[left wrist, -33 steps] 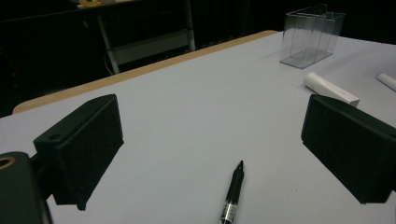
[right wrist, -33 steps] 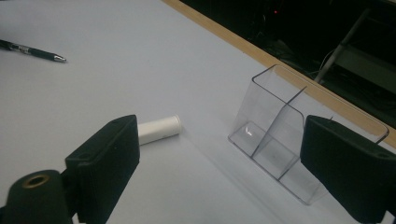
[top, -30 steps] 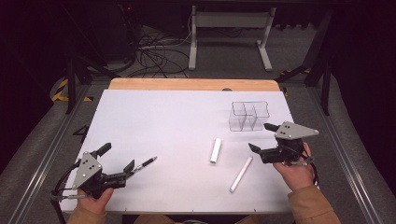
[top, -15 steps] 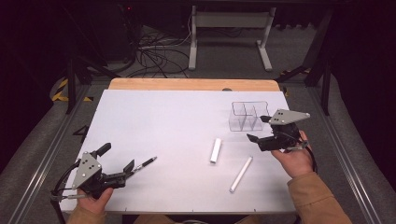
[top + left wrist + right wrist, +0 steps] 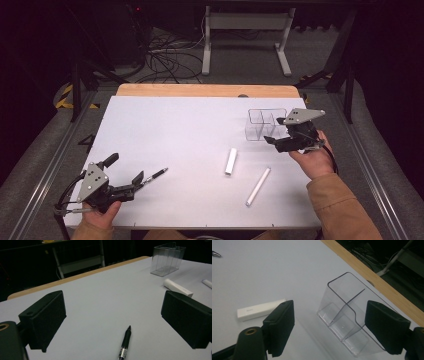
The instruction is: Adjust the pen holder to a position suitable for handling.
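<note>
A clear plastic box (image 5: 261,124) with divided compartments stands at the table's far right. My right gripper (image 5: 276,139) hovers at its near side, open. In the right gripper view the box (image 5: 348,317) sits between and just ahead of the jaws of that gripper (image 5: 332,327); they have just been closing, and the pads do not touch the box. A black pen (image 5: 155,175) lies near the front left. My left gripper (image 5: 124,170) rests behind the pen (image 5: 125,342), open, with nothing between the jaws of that gripper (image 5: 115,317).
A short white block (image 5: 230,161) and a longer white stick (image 5: 258,186) lie on the white table top (image 5: 190,125) between the grippers. The block (image 5: 259,310) lies left of the box. A wooden strip (image 5: 205,90) edges the far side.
My right gripper has moved away from the long white stick, up the table to the clear box, and its jaws have narrowed a little. The left gripper has stayed put.
</note>
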`<control>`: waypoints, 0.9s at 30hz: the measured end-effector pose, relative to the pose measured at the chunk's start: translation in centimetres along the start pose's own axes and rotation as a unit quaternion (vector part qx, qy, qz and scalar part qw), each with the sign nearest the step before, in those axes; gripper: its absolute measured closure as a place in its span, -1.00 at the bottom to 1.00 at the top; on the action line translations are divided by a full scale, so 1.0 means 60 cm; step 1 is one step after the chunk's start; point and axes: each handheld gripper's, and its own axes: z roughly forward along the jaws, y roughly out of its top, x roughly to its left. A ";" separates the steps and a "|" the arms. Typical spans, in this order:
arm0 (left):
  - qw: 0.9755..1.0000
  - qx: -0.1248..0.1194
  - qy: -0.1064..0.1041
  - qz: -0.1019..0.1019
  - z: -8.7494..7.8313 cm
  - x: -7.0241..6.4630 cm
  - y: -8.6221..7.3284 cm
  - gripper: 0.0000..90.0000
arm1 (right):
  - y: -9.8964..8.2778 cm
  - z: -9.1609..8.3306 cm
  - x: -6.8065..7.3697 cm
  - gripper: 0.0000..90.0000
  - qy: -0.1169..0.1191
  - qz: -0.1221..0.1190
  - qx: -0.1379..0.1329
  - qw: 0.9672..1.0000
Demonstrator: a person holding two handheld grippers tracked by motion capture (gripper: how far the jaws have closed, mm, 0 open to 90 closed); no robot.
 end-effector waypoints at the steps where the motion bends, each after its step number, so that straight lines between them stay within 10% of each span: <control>1: 1.000 0.000 0.000 0.000 0.000 0.000 0.000 -0.86 | 0.001 0.001 -0.001 -0.46 -0.003 -0.001 0.000 1.000; 27: 1.000 0.002 0.001 -0.004 0.002 0.001 -0.002 -0.85 | -0.002 0.069 -0.052 -0.11 0.020 -0.003 0.061 0.998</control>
